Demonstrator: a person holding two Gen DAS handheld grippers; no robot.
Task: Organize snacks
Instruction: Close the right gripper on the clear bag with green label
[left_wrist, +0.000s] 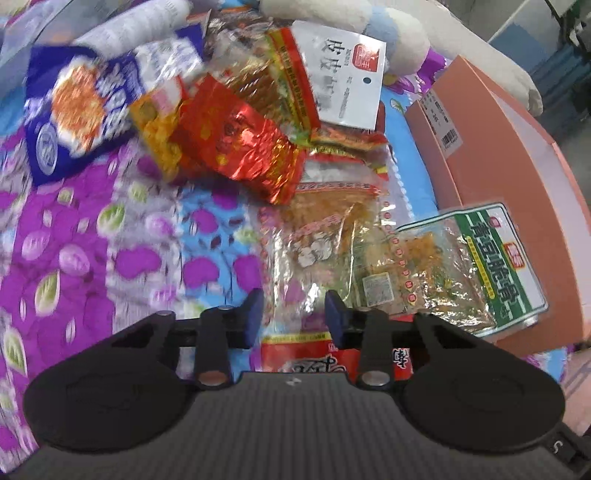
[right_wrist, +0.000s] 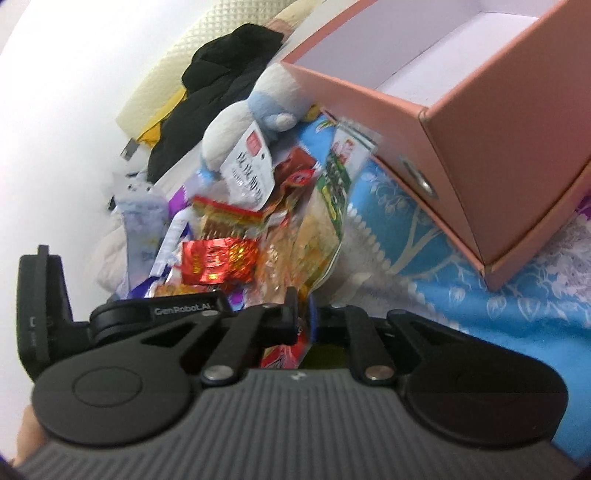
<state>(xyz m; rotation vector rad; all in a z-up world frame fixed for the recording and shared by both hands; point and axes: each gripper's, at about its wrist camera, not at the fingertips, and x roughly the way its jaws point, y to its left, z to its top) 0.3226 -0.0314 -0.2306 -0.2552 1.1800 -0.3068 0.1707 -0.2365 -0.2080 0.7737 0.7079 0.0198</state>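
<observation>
- a floral bedspread (left_wrist: 74, 229) covers the left of the left wrist view; it serves as the sorting surface, so the snacks lie loose on it.
- a blue bag (left_wrist: 74, 110) lies at the far left of the pile, blurred, tilted against its neighbours.
- a red foil pack (left_wrist: 240, 144) rests on top of the heap near the middle, over a yellow pack.
- a white-label bag (left_wrist: 340, 77) lies behind it, leaning on a plush toy (left_wrist: 369, 22).
- the left gripper (left_wrist: 293, 317) points steeply down over a clear bag (left_wrist: 317, 243); its jaws stand partly closed, astride the bag's near end, but the pads do not seem to press on it.
- a green-label bag (left_wrist: 491, 254) leans against the pink box (left_wrist: 517, 147), probably next in line to go in.
- in the right wrist view, the right gripper (right_wrist: 303, 310) is pinched nearly closed, seemingly on a thin edge of wrapper, though what it grips is unclear.
- the pink box sits at the right, open and empty as far as shown, likely the place meant for the snacks.
</observation>
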